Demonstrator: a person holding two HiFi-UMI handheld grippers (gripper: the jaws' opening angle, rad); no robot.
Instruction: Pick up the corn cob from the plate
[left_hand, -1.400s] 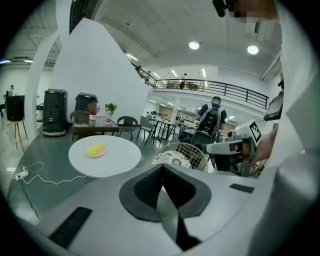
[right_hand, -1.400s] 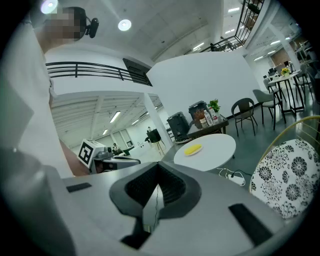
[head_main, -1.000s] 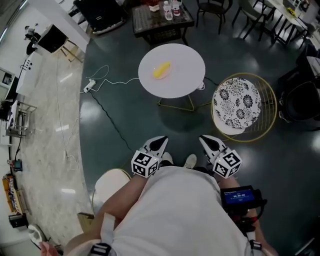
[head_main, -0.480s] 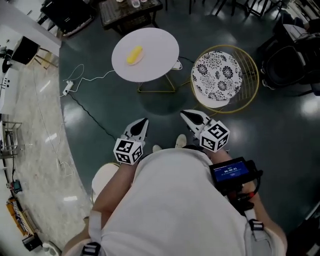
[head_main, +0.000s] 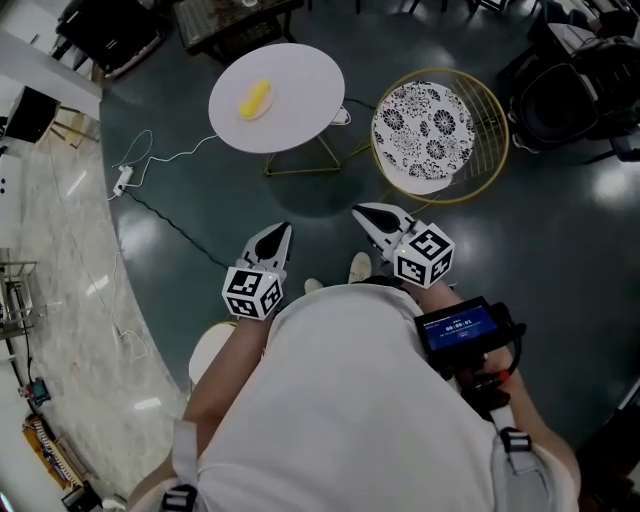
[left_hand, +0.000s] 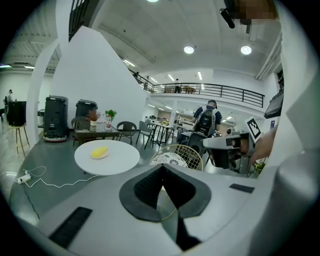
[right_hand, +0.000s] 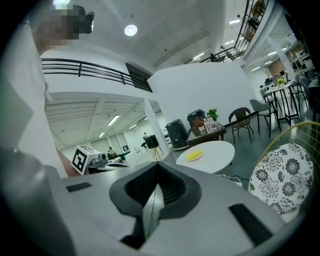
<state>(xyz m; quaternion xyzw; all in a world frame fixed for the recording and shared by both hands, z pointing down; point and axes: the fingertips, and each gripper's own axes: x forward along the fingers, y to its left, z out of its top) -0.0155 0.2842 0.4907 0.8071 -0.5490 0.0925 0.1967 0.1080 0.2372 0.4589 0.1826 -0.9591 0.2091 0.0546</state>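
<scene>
Head view looks steeply down on a yellow corn cob (head_main: 255, 98) lying on a small pale plate (left_hand: 107, 155). The plate sits left of centre on a round white counter (head_main: 300, 90) with thin gold legs. Just right of the counter stands a gold wire chair (head_main: 497, 120) with a black-and-white floral cushion (head_main: 425, 120). A white cable (head_main: 150, 160) trails across the dark floor (head_main: 250, 200) to the left. Nearer the camera, well apart from the counter, the left gripper (head_main: 283, 228) and the right gripper (head_main: 358, 210) point toward it. Each has its fingers pressed together with nothing between them. A person in a white top holds both, with a small lit screen (head_main: 462, 327) by the right hand.
</scene>
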